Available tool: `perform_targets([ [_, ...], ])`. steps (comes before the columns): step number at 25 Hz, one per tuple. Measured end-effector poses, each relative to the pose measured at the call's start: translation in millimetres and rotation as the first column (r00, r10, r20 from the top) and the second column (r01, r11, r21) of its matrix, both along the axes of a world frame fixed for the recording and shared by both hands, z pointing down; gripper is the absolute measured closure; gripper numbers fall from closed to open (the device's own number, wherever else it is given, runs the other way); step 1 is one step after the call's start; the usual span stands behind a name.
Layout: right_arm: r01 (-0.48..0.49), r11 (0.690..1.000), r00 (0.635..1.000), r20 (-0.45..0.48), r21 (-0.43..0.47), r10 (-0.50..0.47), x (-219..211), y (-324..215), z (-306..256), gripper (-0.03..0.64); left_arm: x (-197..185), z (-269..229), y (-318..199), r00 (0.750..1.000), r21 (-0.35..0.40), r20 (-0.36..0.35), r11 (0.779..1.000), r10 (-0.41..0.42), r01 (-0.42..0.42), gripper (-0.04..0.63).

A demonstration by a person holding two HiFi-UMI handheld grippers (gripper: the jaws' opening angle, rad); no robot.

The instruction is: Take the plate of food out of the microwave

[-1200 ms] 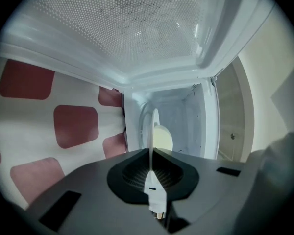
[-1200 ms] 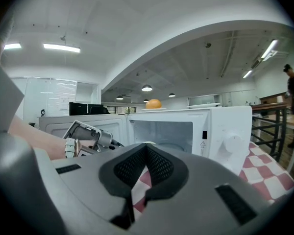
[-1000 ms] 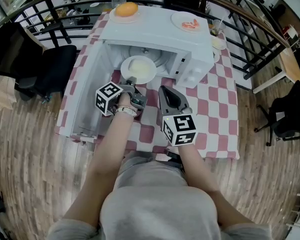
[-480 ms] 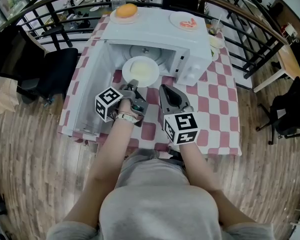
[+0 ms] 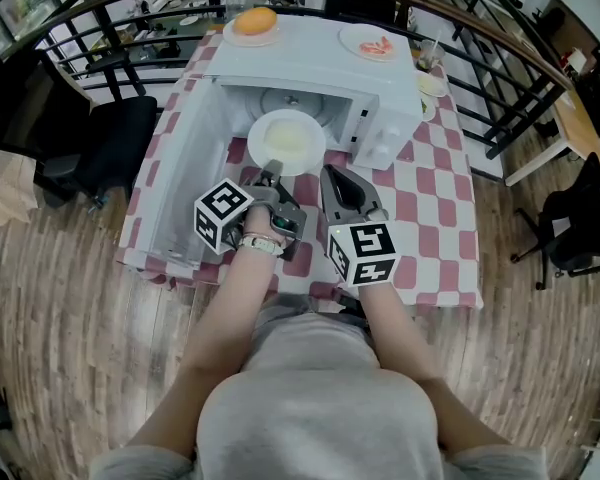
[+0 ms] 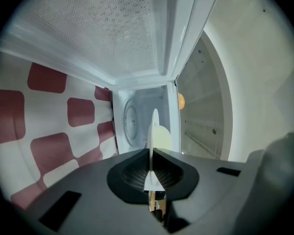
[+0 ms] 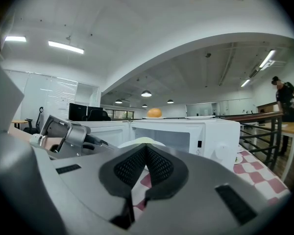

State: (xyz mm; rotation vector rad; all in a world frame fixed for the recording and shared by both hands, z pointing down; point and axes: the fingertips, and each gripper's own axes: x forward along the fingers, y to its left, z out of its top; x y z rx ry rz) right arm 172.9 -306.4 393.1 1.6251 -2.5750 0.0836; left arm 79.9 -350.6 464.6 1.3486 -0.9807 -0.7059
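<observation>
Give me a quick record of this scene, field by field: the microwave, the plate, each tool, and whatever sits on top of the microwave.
Microwave: white, on the checked tablecloth, door swung open
Plate: pale food on it, at the mouth of the cavity
Left tool: shut on the plate's near rim
Right tool: shut, empty, beside the left tool
On top: orange round food; dish with reddish food
</observation>
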Motion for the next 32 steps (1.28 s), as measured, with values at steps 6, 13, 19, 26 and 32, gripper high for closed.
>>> perform_targets([
  [6, -0.021, 1.000, 1.000, 0.005, -0.003, 0.021, 2, 2, 1, 0.595, 1, -5, 10, 1.000, 0.020, -0.004, 1.000, -0.003, 0.003, 0.580],
  [13, -0.033, 0.999, 0.999, 0.006, -0.003, 0.033, 5, 5, 1, 0.595, 7, -11, 19, 1.000, 0.036, 0.001, 0.999, 0.011, -0.011, 0.580],
  [19, -0.036, 0.999, 0.999, -0.006, 0.011, 0.036, 7, 8, 0, 0.595, 11, -18, 24, 1.000, 0.056, 0.005, 0.998, 0.022, -0.022, 0.580],
  [26, -0.036, 0.999, 0.999, -0.022, 0.039, 0.037, 8, 10, -4, 0.595, 11, -17, 27, 1.000, 0.053, -0.003, 0.998, 0.015, -0.015, 0.580],
  [32, -0.034, 0.998, 0.999, -0.033, 0.046, 0.035, 8, 11, -4, 0.594, 12, -17, 28, 1.000, 0.050, -0.003, 0.999, 0.018, -0.018, 0.580],
])
